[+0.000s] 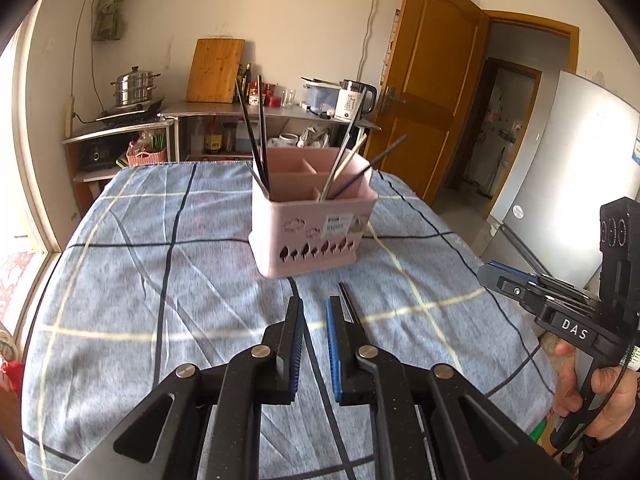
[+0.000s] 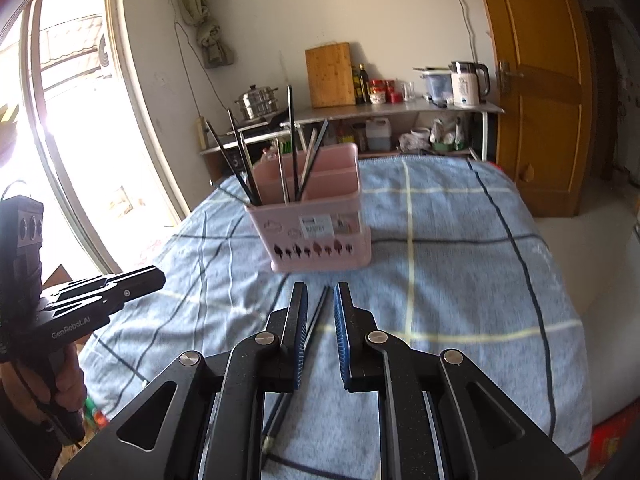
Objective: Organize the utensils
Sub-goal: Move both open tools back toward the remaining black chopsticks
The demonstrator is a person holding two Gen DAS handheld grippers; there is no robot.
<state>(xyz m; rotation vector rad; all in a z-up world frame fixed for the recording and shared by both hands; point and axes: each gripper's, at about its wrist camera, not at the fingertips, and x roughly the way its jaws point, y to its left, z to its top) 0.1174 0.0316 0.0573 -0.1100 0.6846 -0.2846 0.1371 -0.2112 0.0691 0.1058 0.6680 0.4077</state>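
Observation:
A pink utensil holder (image 1: pixel 312 216) stands on the blue checked tablecloth (image 1: pixel 160 280), with several dark chopsticks and metal utensils leaning in its compartments; it also shows in the right wrist view (image 2: pixel 320 232). A pair of dark chopsticks (image 1: pixel 347 298) lies flat on the cloth in front of it. My left gripper (image 1: pixel 314 304) is open and empty, just left of those chopsticks. My right gripper (image 2: pixel 320 292) is open, with the lying chopsticks (image 2: pixel 318 312) between its fingers below. The right gripper also shows at the right edge of the left wrist view (image 1: pixel 492 276).
A steel counter (image 1: pixel 260 110) behind the table holds a cutting board (image 1: pixel 216 70), steamer pot (image 1: pixel 134 88), bottles and a kettle (image 1: pixel 356 98). A wooden door (image 1: pixel 432 80) and a fridge (image 1: pixel 576 168) stand to the right. A window (image 2: pixel 72 120) is on the left.

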